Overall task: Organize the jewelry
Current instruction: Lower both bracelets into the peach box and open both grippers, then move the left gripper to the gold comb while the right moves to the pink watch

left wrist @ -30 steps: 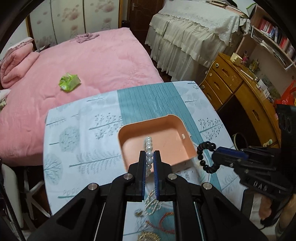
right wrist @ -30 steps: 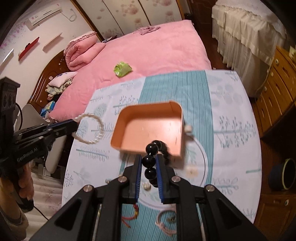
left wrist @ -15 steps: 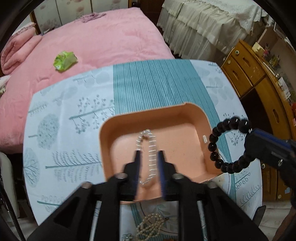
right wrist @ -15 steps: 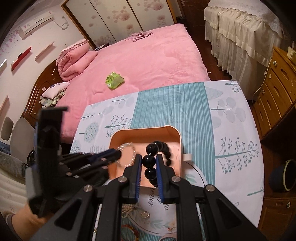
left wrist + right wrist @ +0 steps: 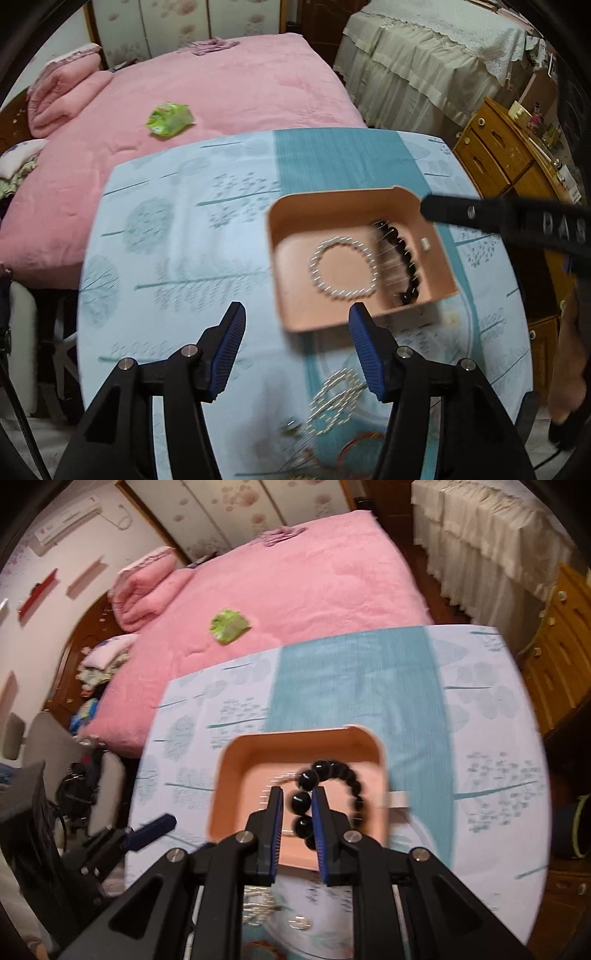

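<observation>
Black bracelet (image 5: 334,786): your right gripper (image 5: 297,805) is clamped on its beads, loop hanging over the tray's right side.
Tray (image 5: 284,236): directly below, pearl bracelet (image 5: 345,267) lying at its left.
Left gripper (image 5: 295,325): jaws just opened, empty, nearer you.

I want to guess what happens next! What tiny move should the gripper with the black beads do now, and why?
Probably open. The right hand-held gripper is clamped on the black bead bracelet, which already hangs inside the peach tray beside the pearl bracelet.
</observation>
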Motion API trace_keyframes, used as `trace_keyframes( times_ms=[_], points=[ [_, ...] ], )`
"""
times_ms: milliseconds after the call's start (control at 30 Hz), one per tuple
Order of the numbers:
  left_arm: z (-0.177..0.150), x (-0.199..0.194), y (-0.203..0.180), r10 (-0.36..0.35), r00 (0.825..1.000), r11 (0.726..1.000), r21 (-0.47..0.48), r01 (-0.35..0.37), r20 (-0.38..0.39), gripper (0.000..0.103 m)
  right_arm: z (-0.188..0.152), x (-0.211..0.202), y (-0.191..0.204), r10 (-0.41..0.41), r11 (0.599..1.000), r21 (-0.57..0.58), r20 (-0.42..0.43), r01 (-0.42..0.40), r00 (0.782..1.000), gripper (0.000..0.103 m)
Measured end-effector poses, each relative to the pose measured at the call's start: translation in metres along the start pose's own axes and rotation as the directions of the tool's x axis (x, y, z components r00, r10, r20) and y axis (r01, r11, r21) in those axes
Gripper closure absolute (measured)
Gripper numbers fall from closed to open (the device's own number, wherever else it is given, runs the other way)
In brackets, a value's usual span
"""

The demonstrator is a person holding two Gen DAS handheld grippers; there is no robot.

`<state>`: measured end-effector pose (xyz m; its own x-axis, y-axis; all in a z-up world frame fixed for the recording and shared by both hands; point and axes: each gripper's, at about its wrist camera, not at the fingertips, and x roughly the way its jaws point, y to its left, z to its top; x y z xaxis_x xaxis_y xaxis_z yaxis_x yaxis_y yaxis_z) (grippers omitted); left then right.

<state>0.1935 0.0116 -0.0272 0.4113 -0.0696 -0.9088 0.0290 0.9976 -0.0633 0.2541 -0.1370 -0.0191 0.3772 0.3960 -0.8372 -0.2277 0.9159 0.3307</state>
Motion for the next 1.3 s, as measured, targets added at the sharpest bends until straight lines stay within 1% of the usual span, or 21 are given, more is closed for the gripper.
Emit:
trace_keyframes(
  times_ms=[133, 233, 367, 600, 833, 967, 1200, 1267, 1300],
  points=[
    [-0.013, -0.014, 0.02, 0.029, 0.999, 0.999, -0.03, -0.028, 0.019, 0.046, -0.002, 0.0, 0.016, -0.014, 0.999, -0.031, 0.011, 0.015, 1.0, 0.087],
    [-0.019, -0.021, 0.029, 0.031, 0.999, 0.998, -0.055, -0.03, 0.022, 0.046, -0.008, -0.002, 0.017, -0.001, 1.0, -0.031, 0.0, 0.001, 1.0, 0.087],
    [-0.028, -0.027, 0.035, 0.035, 0.999, 0.997, -0.066, -0.034, 0.021, 0.044, -0.024, -0.009, 0.013, -0.03, 0.999, -0.04, -0.017, 0.029, 0.999, 0.087],
    [-0.046, -0.04, 0.031, 0.035, 0.999, 0.999, -0.031, -0.034, 0.036, 0.044, -0.065, -0.028, -0.001, -0.088, 0.996, -0.03, -0.032, 0.087, 0.996, 0.087],
    [-0.064, -0.054, 0.025, 0.025, 0.999, 1.0, 0.007, -0.025, 0.039, 0.044, -0.105, -0.054, -0.014, -0.112, 0.994, 0.007, -0.022, 0.113, 0.993, 0.087],
    [-0.076, -0.062, 0.027, 0.015, 0.999, 1.0, 0.008, -0.015, 0.038, 0.044, -0.126, -0.066, -0.018, -0.126, 0.992, 0.019, -0.024, 0.127, 0.992, 0.087],
    [-0.1, -0.066, 0.031, 0.005, 1.0, 1.0, 0.02, -0.005, 0.009, 0.044, -0.158, -0.08, -0.018, -0.148, 0.989, 0.002, -0.033, 0.148, 0.988, 0.087],
    [-0.108, -0.066, 0.032, -0.002, 1.0, 1.0, 0.027, 0.002, -0.004, 0.042, -0.166, -0.081, -0.02, -0.136, 0.991, 0.012, -0.043, 0.137, 0.99, 0.087],
    [-0.114, -0.065, 0.033, -0.005, 1.0, 0.999, 0.034, 0.006, -0.016, 0.04, -0.169, -0.082, -0.022, -0.133, 0.991, 0.015, -0.048, 0.133, 0.99, 0.087]
  ],
)
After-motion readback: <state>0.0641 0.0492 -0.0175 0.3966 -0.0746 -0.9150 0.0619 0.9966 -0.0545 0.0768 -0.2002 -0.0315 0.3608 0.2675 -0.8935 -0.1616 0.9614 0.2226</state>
